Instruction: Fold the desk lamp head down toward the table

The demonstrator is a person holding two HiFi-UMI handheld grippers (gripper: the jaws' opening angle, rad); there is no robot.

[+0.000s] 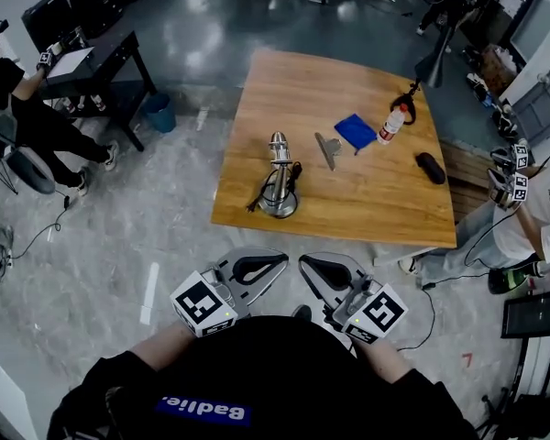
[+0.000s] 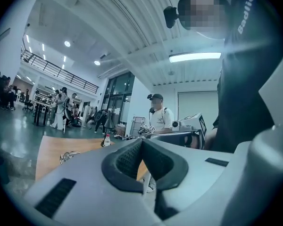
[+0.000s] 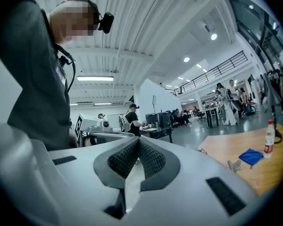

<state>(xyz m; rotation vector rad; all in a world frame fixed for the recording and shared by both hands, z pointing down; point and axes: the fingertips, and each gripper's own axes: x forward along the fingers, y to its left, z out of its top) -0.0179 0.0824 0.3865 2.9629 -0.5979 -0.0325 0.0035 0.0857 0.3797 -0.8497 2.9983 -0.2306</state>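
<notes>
Head view: L gripper & R gripper sat low-centre of frame, near the person's chest, tips facing each other. Both had jaws pressed together w/ nothing btwn them. Silver desk lamp stood mid-frame on the left part of the wooden table, well apart from both grippers. Blue cloth & bottle lay to its upper right.

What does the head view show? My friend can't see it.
A person holds the left gripper and right gripper, both shut and empty, near their chest, in front of a wooden table. On the table are a silver desk lamp, a blue cloth and a bottle.
</notes>
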